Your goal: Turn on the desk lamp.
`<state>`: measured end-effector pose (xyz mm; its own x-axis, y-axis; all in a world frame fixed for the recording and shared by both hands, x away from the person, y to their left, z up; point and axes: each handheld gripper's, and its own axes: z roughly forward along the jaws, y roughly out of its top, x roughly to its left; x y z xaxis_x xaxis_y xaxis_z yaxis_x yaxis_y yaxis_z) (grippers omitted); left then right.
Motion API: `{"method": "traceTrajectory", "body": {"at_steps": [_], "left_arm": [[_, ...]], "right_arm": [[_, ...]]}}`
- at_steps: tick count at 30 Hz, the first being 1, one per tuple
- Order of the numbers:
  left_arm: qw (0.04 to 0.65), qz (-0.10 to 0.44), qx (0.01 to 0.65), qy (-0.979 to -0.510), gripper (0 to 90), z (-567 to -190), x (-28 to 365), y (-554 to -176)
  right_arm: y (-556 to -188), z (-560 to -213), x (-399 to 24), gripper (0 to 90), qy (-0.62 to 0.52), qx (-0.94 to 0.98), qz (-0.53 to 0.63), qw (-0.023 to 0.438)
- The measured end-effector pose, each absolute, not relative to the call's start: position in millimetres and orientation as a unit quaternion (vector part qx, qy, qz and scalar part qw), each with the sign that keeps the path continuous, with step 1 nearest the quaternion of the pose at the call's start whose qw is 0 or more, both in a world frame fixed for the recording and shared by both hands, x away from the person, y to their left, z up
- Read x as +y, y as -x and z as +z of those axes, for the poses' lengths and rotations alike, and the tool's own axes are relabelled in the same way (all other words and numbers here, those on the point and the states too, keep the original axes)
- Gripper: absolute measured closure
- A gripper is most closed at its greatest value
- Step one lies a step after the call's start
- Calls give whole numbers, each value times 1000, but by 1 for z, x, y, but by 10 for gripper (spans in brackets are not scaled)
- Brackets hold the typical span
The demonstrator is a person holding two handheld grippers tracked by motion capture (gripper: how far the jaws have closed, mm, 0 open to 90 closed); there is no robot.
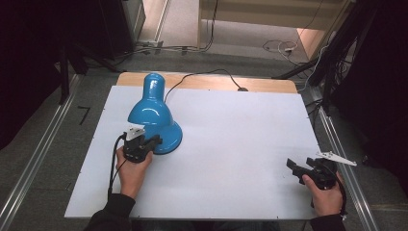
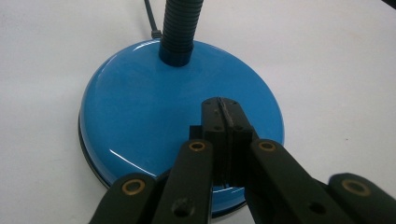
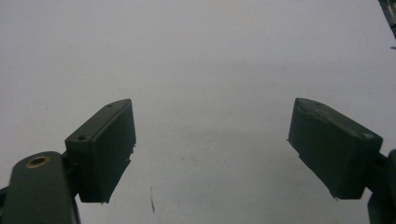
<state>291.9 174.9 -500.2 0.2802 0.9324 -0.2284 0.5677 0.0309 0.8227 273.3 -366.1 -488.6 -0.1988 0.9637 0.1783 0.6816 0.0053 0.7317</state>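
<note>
Pressed together, my left claw hovers over the blue lamp's base, gripping nothing; my right claw waits spread apart above bare tabletop. Judging by this, I'm about to press or nudge the base, which calls for a gentle, steady push beneath the gooseneck.

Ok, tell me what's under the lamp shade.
The lamp's round blue base, on the white table, with the shut left gripper over it. From above, the shade covers most of the base and neck.

Glossy blue lamp, black ribbed neck, plain white table
</note>
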Motion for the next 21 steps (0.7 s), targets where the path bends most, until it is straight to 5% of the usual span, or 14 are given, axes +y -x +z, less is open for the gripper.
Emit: {"method": "traceTrajectory", "body": {"at_steps": [21], "left_arm": [[437, 211, 552, -678, 900, -503, 173, -292]], "right_arm": [[-273, -488, -366, 136, -602, 683, 366, 193]]}}
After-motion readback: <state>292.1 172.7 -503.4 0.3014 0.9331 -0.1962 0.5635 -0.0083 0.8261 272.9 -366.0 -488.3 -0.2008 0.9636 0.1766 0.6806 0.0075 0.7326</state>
